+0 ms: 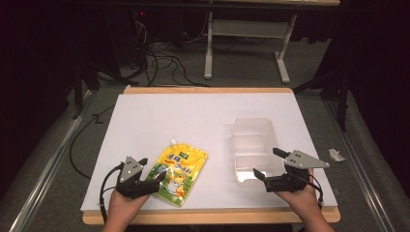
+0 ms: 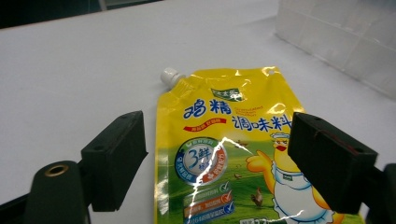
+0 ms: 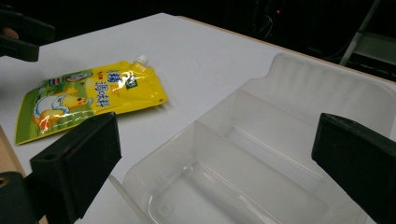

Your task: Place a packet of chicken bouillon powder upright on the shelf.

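Glossy yellow spouted pouch [image 1: 177,176] laid flat on matte white table [image 1: 193,116], left gripper [image 1: 151,173] spread wide just above it, right gripper [image 1: 266,164] held apart at clear ribbed plastic tray [image 1: 253,145].

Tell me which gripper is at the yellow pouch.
The left gripper: its open jaws flank the yellow pouch. The right gripper is open at the clear tray instead.

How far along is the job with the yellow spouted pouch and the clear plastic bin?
Nothing looks done yet: the yellow spouted seasoning pouch lies flat on the white table, outside the clear plastic divided bin. In hand: the left gripper is open over the pouch, not gripping; the right gripper is open at the bin. Left, probably: gripping and moving the pouch into the bin.
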